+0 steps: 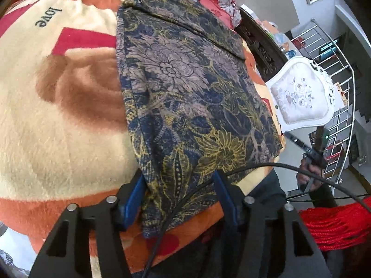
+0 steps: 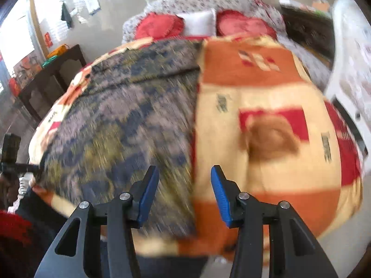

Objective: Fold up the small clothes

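Note:
A dark blue garment (image 1: 185,81) printed with mauve and yellow flowers lies flat and lengthwise on a fleece blanket (image 1: 58,115). My left gripper (image 1: 178,176) straddles its near end; the blue pads (image 1: 135,194) stand at either side of the cloth without visibly pinching it. In the blurred right wrist view the same garment (image 2: 129,120) covers the left half of the blanket (image 2: 266,88). My right gripper (image 2: 184,169) hovers open over the garment's right edge, nothing between its fingers. The right-hand tool (image 1: 313,157) also shows beyond the blanket's right edge.
A black cable (image 1: 255,165) crosses the garment's near corner. A white ornate chair (image 1: 301,97) and a metal railing (image 1: 336,69) stand right of the bed. A dark wooden table (image 2: 53,74) stands left, red cushions (image 2: 160,26) behind. A person's red sleeve (image 1: 336,227) is close by.

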